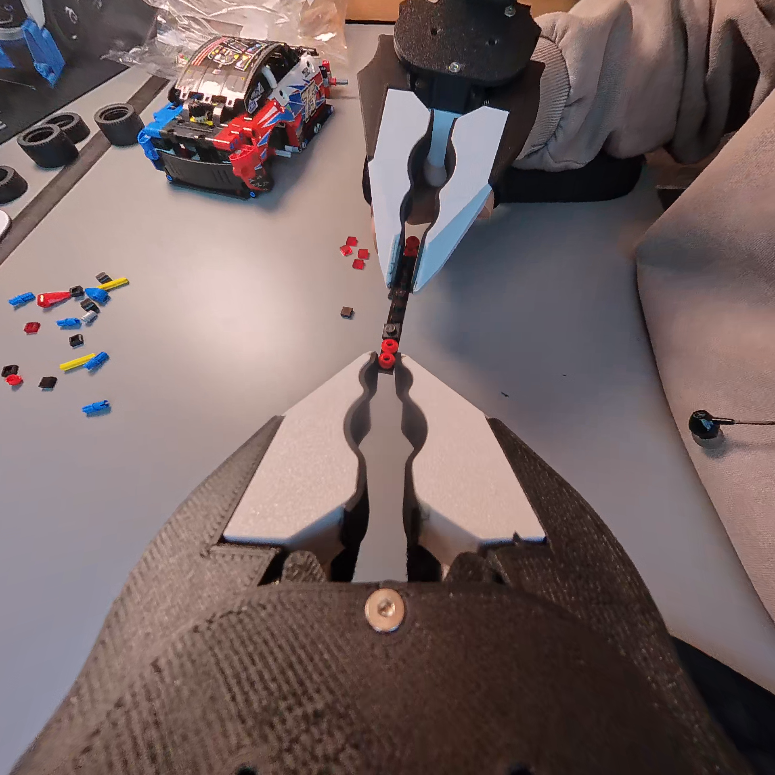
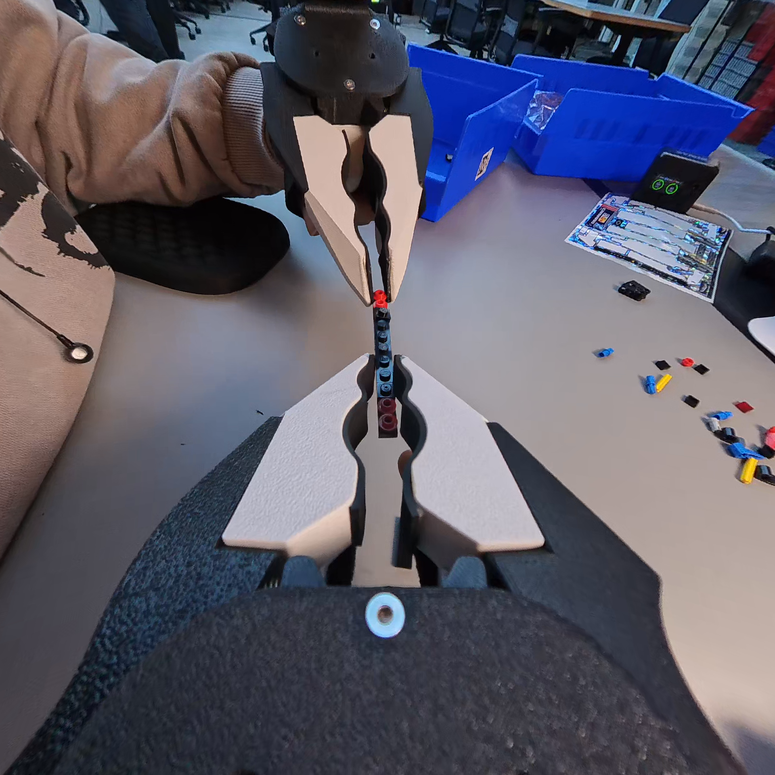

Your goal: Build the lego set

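While it hangs above the worktop (image 1: 209,260), the black strip (image 1: 396,310) runs lengthwise from one gripper to the other. Pinching its near end with two red studs is the left gripper (image 1: 386,361); the right gripper (image 2: 385,369) clamps the far end, also red-studded. Loose bricks (image 1: 67,318) lie toward the worktop's left edge, before the car (image 1: 239,121).

A matt grey table top (image 1: 209,235) is seen; glossy plastic marks the red, blue and black toy car (image 1: 247,121), and rough, ridged black plastic the left gripper (image 1: 386,364) housing.
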{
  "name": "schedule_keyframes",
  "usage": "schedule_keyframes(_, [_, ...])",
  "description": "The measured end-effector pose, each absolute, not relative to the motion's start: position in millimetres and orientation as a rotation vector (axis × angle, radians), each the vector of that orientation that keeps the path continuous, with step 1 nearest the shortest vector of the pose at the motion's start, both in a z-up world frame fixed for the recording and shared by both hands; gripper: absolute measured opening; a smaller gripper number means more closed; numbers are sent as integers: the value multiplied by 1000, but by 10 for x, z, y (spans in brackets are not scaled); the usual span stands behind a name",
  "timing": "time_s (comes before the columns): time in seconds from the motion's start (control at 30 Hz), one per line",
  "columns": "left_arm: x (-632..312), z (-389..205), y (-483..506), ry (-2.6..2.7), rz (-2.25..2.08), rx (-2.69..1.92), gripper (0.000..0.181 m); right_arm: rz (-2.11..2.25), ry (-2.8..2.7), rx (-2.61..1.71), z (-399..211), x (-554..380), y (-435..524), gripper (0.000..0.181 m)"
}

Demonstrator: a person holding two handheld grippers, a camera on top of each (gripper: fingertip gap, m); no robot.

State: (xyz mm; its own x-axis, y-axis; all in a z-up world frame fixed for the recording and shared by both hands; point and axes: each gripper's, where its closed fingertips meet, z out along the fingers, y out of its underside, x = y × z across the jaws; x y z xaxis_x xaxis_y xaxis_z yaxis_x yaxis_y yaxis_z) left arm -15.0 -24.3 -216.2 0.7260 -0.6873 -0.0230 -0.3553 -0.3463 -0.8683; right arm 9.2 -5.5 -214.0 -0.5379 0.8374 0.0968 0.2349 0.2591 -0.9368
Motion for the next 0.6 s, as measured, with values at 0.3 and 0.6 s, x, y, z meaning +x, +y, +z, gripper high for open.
schedule_keyframes(0.3, [-103,-2062,-202,812,-419,-1909,5,1304,-1901,-946,-2049,138,-19,12])
schedule_keyframes(0.6, [-106,-2027,-180,796,-410,-1893,5,1314,-1887,-944,-2026,134,-30,5])
